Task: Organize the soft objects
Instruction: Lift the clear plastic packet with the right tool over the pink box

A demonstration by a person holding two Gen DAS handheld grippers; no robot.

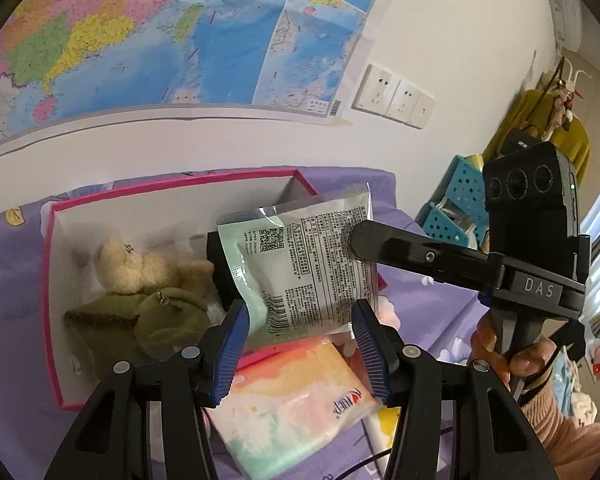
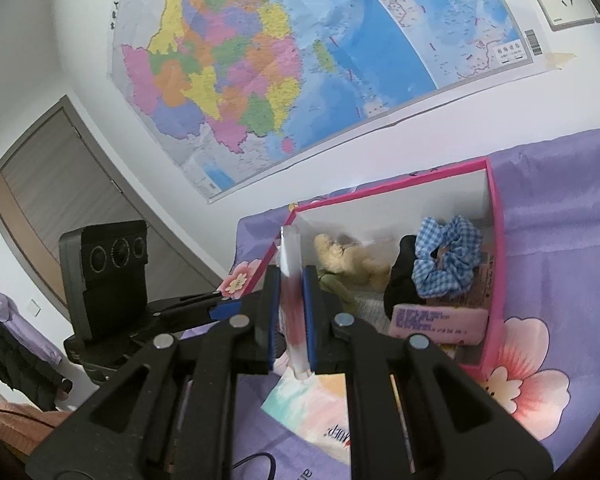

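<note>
Right gripper [image 2: 291,312]: jaws pinched on the edge of a glossy foil-plastic sachet [image 1: 303,264], flat, crinkled, held above the near rim of the pink box [image 1: 50,280].
Left gripper [image 1: 300,356]: jaws wide, empty, just under the sachet.
Below: soft tissue pack [image 1: 296,404], pastel wrapper, on the purple cloth.
In box: plush bear [image 1: 140,268], gingham scrunchie [image 2: 447,260], pink pack [image 2: 439,320].
Risk: slick film slipping from the thin edge grip, landing outside.
</note>
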